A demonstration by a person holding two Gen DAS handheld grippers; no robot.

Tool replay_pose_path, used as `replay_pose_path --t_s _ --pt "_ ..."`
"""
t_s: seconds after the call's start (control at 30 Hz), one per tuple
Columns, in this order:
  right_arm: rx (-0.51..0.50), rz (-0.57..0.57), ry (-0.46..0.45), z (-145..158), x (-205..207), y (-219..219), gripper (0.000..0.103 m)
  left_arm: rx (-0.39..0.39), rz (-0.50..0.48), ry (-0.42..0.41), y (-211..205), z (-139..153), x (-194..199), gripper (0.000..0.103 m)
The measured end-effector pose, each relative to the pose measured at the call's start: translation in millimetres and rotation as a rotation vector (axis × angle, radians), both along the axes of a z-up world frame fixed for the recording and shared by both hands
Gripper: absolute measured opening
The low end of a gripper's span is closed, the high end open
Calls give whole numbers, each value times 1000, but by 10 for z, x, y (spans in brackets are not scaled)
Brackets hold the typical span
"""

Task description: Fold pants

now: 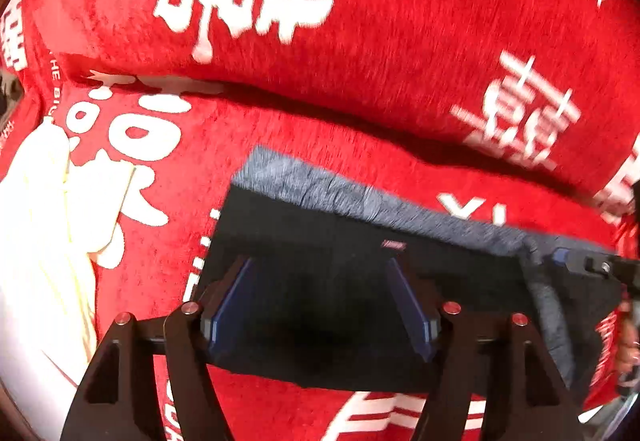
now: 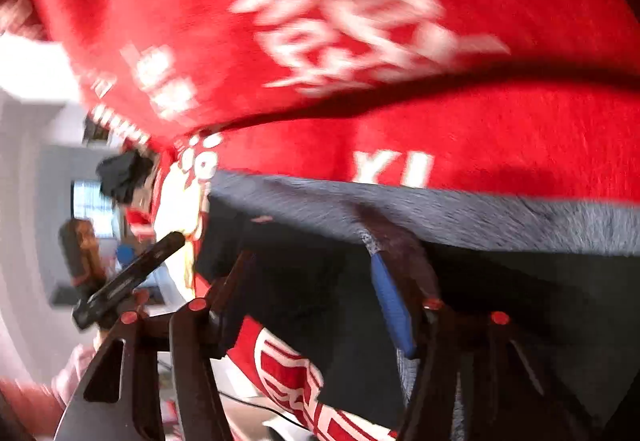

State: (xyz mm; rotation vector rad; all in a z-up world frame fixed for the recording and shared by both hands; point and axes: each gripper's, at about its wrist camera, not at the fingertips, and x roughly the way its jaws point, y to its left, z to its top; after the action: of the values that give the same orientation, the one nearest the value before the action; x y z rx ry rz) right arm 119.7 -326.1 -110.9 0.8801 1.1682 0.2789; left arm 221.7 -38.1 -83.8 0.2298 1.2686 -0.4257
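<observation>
Left claw [image 1: 320, 297] stands wide over dark pants [image 1: 360, 241] on red cloth [image 1: 360, 81].

Red plush cover printed with white lettering [image 1: 400, 41]: large white double-happiness characters; Latin letters "GDAY" along its upper right edge; "YI" near the fold; "THE BI…" running down the left side. Right wrist view, same cover [image 2: 520, 121]: "YI" legible; other print blurred.

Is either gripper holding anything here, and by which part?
Left gripper is open over the dark pants, holding nothing. Right gripper is blurred and partly covered by cloth; a hold cannot be told.
</observation>
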Motion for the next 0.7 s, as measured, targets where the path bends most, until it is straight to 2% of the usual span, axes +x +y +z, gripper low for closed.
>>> replay_pose_path --t_s 0.1,0.2,0.23,0.27,0.3,0.37,0.47,0.5,0.57,0.7 --pt "-86 146 22 -85 209 406 48 50 10 6 -161 -327 55 69" --pt "-162 199 99 -424 442 605 48 112 59 32 -225 -686 93 69" --pt "-201 189 134 -557 501 600 48 119 59 14 -246 -735 79 70" --pt "-217 175 147 -627 523 547 41 133 41 -25 -278 -718 40 70" --pt "-205 144 142 -638 531 477 35 153 21 -35 -311 -709 10 70" --pt "-162 40 105 -542 442 260 35 186 -14 -39 -344 -680 -53 70" --pt "-138 -78 56 -340 188 -22 40 207 -48 -8 -373 -581 -212 70" --pt "-155 -111 45 -257 55 -146 55 209 -60 -5 -397 -542 -277 70" --pt "-170 -166 38 -156 -211 -315 72 207 -93 4 -465 -465 -451 70" --pt "-147 -256 76 -87 -801 -598 72 175 -173 47 -701 -321 -892 70"
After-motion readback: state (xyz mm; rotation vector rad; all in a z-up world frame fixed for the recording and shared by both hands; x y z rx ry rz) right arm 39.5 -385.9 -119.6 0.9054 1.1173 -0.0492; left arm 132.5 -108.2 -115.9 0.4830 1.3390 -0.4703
